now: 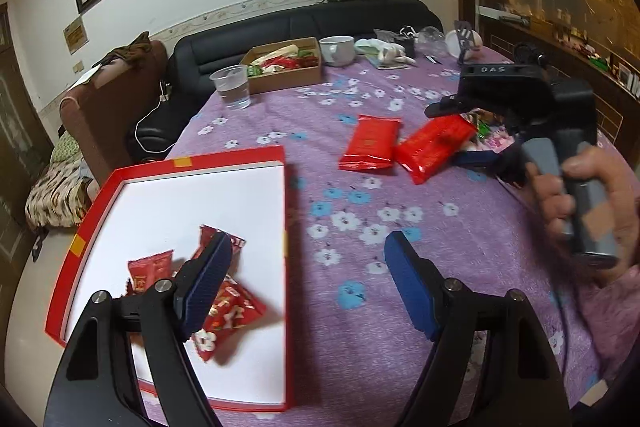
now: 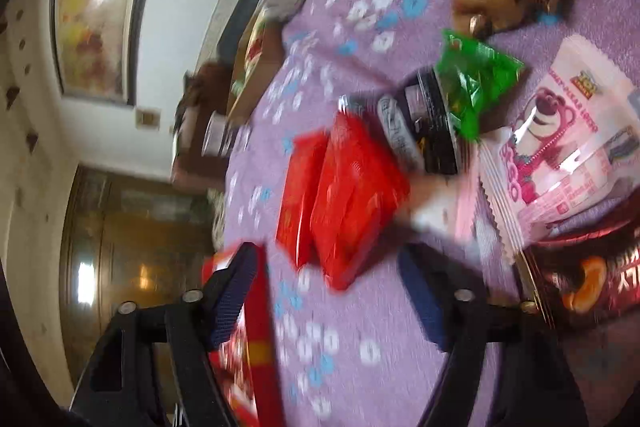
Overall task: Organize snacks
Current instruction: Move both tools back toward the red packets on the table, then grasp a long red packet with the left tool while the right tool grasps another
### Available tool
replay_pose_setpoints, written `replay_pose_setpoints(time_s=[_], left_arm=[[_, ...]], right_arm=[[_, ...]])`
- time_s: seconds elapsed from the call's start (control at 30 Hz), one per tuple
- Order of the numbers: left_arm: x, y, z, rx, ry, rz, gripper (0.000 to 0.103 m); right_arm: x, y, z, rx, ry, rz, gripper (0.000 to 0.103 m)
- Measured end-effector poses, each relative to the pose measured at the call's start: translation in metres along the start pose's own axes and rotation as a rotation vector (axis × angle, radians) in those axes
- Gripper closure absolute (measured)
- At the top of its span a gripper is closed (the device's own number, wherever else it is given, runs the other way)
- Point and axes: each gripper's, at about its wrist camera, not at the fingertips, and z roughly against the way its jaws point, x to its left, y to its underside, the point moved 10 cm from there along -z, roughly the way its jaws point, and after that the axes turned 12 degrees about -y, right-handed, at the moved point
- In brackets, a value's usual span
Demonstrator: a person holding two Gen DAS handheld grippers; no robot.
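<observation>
Both our grippers, left point(image 1: 308, 267) and right point(image 2: 328, 287), are wide and empty. Few snacks point(image 1: 224, 303) already in box point(image 1: 80, 223), near left; red packs point(image 1: 370, 143) far right, likely next.

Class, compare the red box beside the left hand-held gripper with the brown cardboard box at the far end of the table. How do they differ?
The red box has a red rim and a white inside; the cardboard box is plain brown. The red box holds only a few red snack packets; the cardboard box looks crowded with mixed wrappers. The red box lies near, the cardboard box far. Both are shallow, open and on the purple tablecloth.
</observation>
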Motion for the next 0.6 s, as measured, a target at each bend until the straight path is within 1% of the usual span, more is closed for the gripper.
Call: replay_pose_setpoints(time_s=[0.1, 0.13, 0.17, 0.2, 0.27, 0.37, 0.4, 0.47, 0.6], left_arm=[[0.005, -0.008, 0.0, -0.015, -0.011, 0.004, 0.024], [0.005, -0.013, -0.001, -0.019, -0.012, 0.005, 0.024], [0.005, -0.016, -0.002, -0.021, -0.011, 0.006, 0.024], [0.004, -0.021, -0.004, -0.023, -0.008, 0.007, 0.024], [0.0, -0.029, -0.011, -0.016, -0.011, 0.004, 0.024], [-0.013, -0.04, -0.03, 0.022, -0.009, -0.011, 0.024], [-0.021, -0.044, -0.039, 0.033, -0.007, -0.021, 0.024], [-0.032, -0.049, -0.052, 0.053, -0.019, -0.05, 0.024], [-0.065, -0.061, -0.086, 0.093, -0.03, -0.132, 0.024]], right_arm=[[0.002, -0.008, -0.009, -0.017, 0.006, 0.009, 0.033], [0.002, -0.008, -0.014, -0.002, -0.002, 0.018, 0.044], [-0.002, -0.006, -0.018, 0.018, -0.017, 0.005, 0.072], [-0.01, -0.004, -0.024, 0.048, -0.058, -0.042, 0.087], [-0.013, -0.008, -0.024, 0.058, -0.148, -0.108, 0.09], [-0.008, -0.018, -0.012, 0.023, -0.206, -0.097, 0.09], [-0.002, -0.024, -0.004, 0.004, -0.261, -0.101, 0.09], [0.009, -0.036, 0.011, -0.041, -0.331, -0.093, 0.09], [0.012, -0.056, 0.036, -0.116, -0.378, -0.086, 0.089]])
